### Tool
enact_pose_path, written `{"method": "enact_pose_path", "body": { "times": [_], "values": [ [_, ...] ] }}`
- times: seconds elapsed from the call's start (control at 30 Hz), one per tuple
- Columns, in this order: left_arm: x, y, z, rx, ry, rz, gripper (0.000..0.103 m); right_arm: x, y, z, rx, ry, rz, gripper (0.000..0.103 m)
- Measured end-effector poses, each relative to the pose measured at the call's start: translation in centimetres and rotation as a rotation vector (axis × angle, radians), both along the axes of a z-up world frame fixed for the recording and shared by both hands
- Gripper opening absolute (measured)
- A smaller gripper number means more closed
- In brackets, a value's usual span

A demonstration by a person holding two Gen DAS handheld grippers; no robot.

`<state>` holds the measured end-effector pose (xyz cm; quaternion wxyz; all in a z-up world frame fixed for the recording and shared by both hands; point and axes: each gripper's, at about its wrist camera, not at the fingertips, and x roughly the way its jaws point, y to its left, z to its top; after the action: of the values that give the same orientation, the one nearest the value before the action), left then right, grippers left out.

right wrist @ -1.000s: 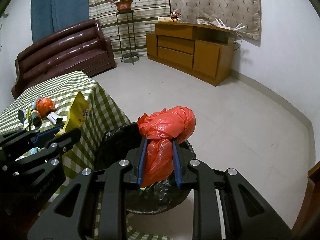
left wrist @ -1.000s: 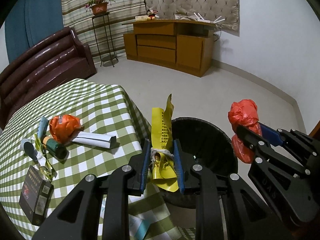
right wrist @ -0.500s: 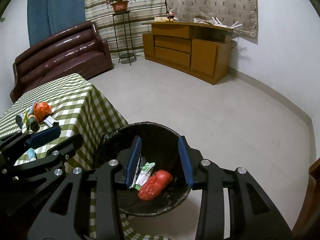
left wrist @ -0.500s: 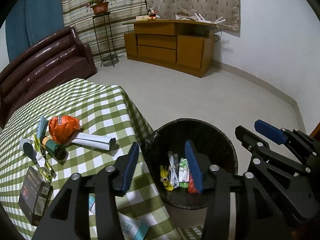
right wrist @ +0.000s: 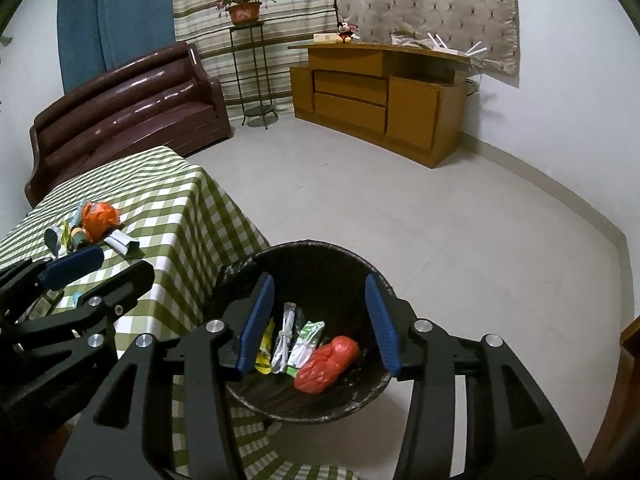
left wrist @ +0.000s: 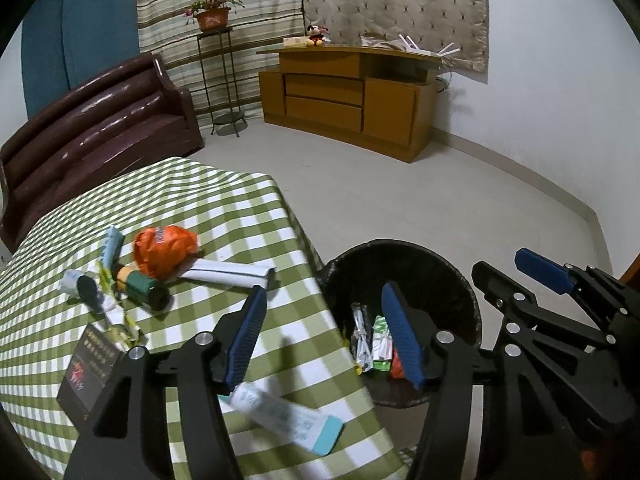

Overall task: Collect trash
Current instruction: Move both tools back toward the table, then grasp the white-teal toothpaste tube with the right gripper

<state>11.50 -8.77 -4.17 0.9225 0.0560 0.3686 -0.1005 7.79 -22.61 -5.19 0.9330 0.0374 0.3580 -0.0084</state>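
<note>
Since the earlier frame both bags fell into the bin [right wrist: 320, 256]; our left tongs [left wrist: 324, 332] and right tongs [right wrist: 320, 320] are opening, empty, so next we pinch the light, soft orange wrapper [left wrist: 164, 248] on the surface [left wrist: 224, 200] at its crumpled middle.

Dark box [left wrist: 90, 372], lower left of the left wrist view: we see pale rows of print and a red mark on its top, too small for us to read.
Orange wrapper [left wrist: 164, 250], left of centre on the checked cloth: we see a white band with dark marks, not legible to us.
White tube with teal end [left wrist: 286, 416], bottom centre: we make out faint greenish print, blurred.
Green and white packet [right wrist: 306, 346], in the bin, lower centre of the right wrist view: we see patterning only, no letters we can read.
Overall: we can read no word, brand or number anywhere.
</note>
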Motion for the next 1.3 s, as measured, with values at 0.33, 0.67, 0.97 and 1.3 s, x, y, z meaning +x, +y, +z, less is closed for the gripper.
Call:
{"method": "enact_pose_path", "body": {
  "times": [0.33,0.67,0.97,1.3],
  "values": [
    [-2.5,4.4,0.7,0.023,-0.010,0.050,0.064,-0.5,4.1,0.6,-0.004,0.001,0.091,0.051],
    [-4.9,10.8,1.1,0.042,0.000,0.163,0.068,-1.1,9.4,1.0,-0.009,0.011,0.213,0.051],
    [-6.2,16.6,0.7,0.052,0.017,0.264,0.071,-1.9,13.5,1.0,-0.040,0.034,0.314,0.051],
    [-7.5,20.0,0.1,0.032,0.039,0.297,0.071,-2.5,15.5,0.0,-0.098,0.083,0.330,0.051]
  ]
}}
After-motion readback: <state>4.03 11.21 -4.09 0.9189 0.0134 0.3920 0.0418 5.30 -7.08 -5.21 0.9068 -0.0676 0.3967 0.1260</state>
